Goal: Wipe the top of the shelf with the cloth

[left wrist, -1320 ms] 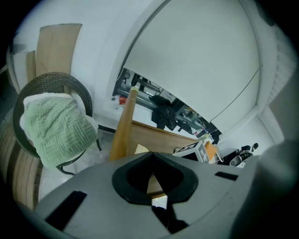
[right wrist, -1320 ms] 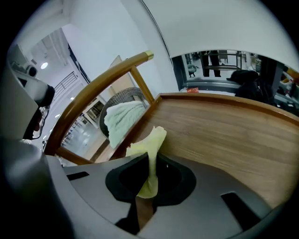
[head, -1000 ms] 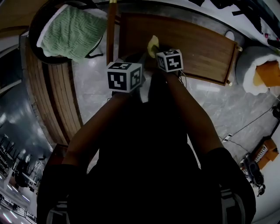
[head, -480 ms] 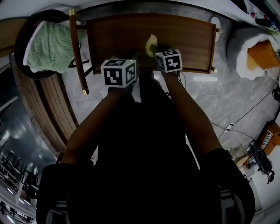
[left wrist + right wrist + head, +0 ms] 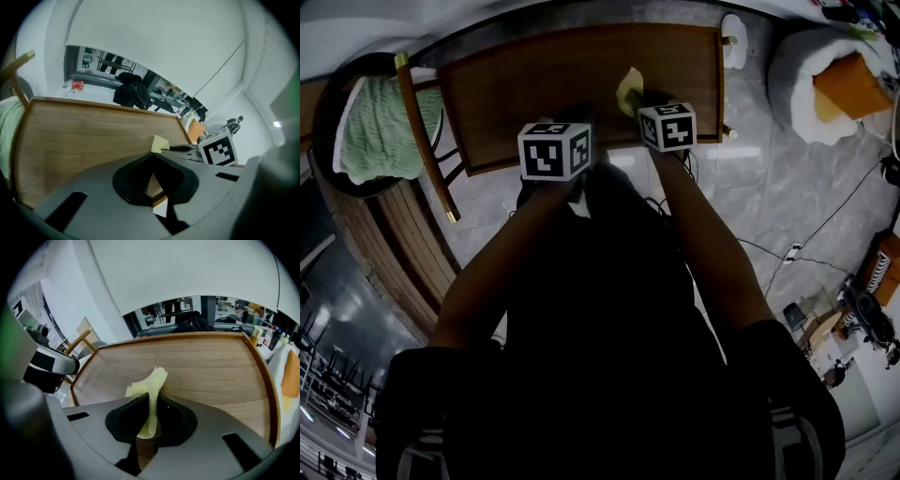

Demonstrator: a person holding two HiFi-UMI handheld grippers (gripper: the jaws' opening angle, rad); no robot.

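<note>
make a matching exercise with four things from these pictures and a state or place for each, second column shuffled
1. pale yellow cloth
2. left claw
3. brown wooden shelf top
4. green knitted blanket

A. shut, nothing in it
B. off the shelf, past its left end
C. pinched in the right claw
D. stretches out ahead of both claws

Pairs: 1-C, 2-A, 3-D, 4-B

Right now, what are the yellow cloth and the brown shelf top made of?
The cloth looks like thin, soft fabric, matte pale yellow: it creases and flops where the right gripper pinches it. The shelf top looks like wood, or maybe a wood-look veneer, with a smooth brown finish: fine grain lines run across it.
</note>
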